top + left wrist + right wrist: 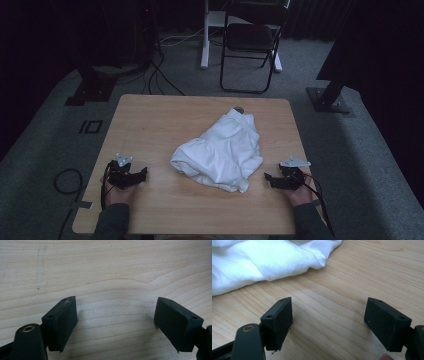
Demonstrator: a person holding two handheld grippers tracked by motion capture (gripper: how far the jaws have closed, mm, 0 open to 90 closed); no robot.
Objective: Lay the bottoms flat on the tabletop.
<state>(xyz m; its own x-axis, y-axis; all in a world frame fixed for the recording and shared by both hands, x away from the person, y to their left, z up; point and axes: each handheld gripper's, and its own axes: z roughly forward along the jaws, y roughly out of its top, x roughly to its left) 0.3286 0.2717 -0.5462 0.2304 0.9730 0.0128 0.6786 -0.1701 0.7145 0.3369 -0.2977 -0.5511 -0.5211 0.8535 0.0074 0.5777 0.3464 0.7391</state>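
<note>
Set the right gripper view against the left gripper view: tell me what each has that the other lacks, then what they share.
Right gripper view: the crumpled white cloth lies on the table beyond the open right gripper, apart from its jaws, with bare wood between them.

Left gripper view: a thin dark scratch line runs down the wood ahead of the open left gripper.

Shared: each looks along two black jaws standing wide apart with nothing between them, over the light wooden table.
</note>
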